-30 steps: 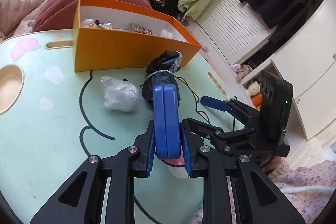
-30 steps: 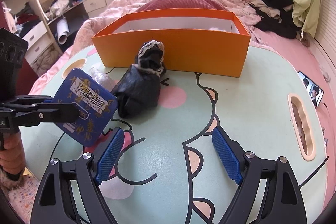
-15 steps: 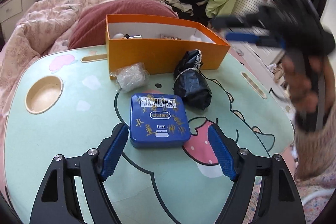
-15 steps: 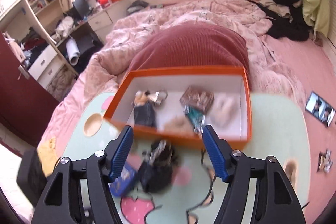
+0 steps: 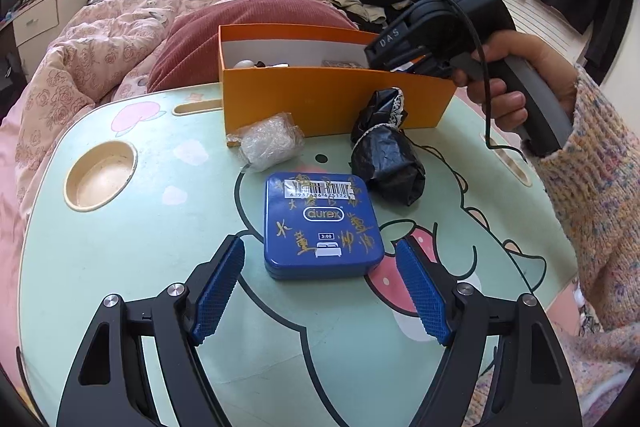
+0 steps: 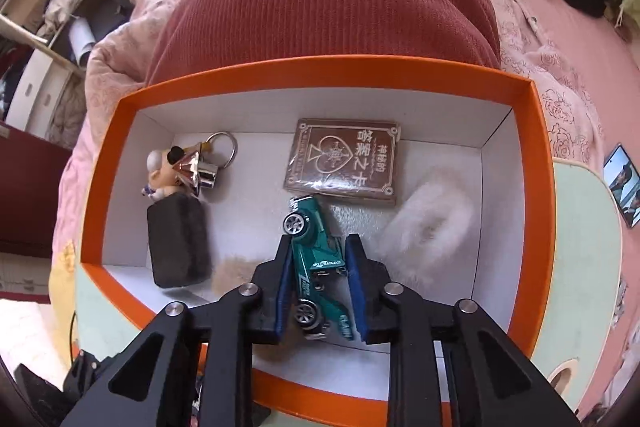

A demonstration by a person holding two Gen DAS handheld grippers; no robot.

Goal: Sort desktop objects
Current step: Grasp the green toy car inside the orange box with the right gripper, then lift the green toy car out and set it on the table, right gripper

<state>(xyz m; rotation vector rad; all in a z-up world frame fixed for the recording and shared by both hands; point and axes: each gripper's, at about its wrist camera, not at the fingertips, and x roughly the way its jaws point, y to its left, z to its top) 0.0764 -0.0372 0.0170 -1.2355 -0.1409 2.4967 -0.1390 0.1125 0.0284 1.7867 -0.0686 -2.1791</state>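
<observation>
Since half a second ago our right gripper [image 6: 320, 291] has dropped into the orange box [image 6: 536, 187], clamping the green toy car [image 6: 318, 267] lower centre; left gripper [image 5: 320, 291] gapes around the blue tin [image 5: 322, 227].

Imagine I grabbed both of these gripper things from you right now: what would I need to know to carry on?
Left gripper: open, empty, with the blue tin lying flat on the table between its fingers.
Right gripper: shut on the green toy car, inside the orange box.
Already in the box: a card deck, a keychain figure, a dark block and a white fluffy item.
Still on the table: the tin, a black wrapped bundle and a clear plastic wad.
Whether the car is going in or coming out, the pictures cannot tell.
</observation>
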